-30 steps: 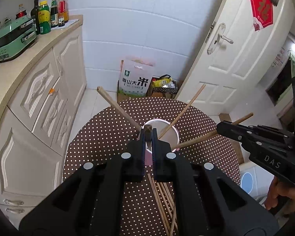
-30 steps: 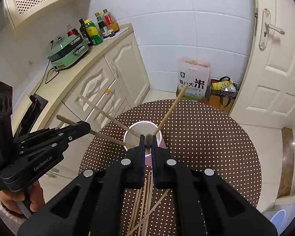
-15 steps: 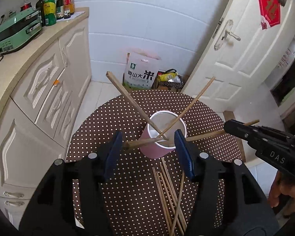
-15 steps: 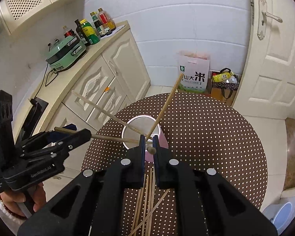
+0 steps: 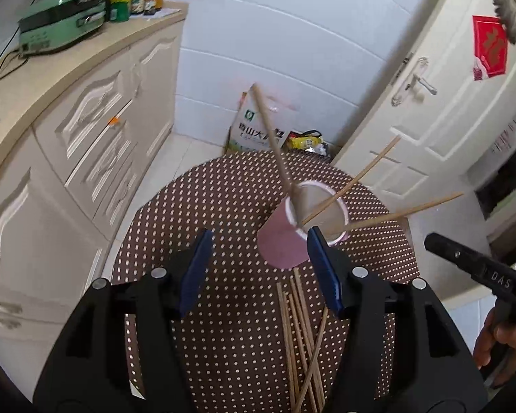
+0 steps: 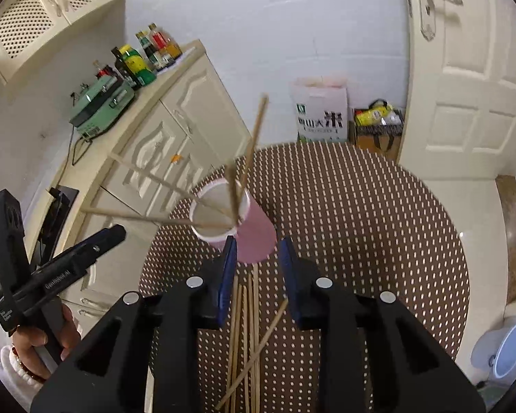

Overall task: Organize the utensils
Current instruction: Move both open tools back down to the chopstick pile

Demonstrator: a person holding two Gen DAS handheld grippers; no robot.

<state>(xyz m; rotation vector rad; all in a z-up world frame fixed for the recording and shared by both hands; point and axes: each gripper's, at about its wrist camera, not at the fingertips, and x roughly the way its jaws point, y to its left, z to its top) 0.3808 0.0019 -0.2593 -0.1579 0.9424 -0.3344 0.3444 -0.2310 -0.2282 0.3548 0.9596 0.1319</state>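
A pink cup (image 5: 283, 244) (image 6: 256, 237) stands on the round brown polka-dot table (image 5: 223, 223) (image 6: 361, 223), with several wooden chopsticks (image 5: 271, 137) (image 6: 254, 137) leaning out of it. More chopsticks (image 5: 301, 337) (image 6: 246, 327) lie loose on the cloth in front of the cup. My left gripper (image 5: 259, 270) hovers just short of the cup, its jaws opening with nothing between the pads. My right gripper (image 6: 258, 272) is also just short of the cup, its jaws opening and narrower, gripping nothing. Each gripper shows in the other's view, the right (image 5: 440, 244) and the left (image 6: 117, 234).
Cream cabinets (image 5: 96, 130) with a counter run along the left, carrying a green appliance (image 5: 58, 24) and bottles (image 6: 144, 58). A rice bag (image 6: 321, 113) and a basket stand on the floor behind the table. A white door (image 6: 464, 86) is at the right.
Both grippers were shut on a chopstick over the cup. They have opened and let go, the left first. The chopsticks now lean in the cup, and both grippers have sunk a little.
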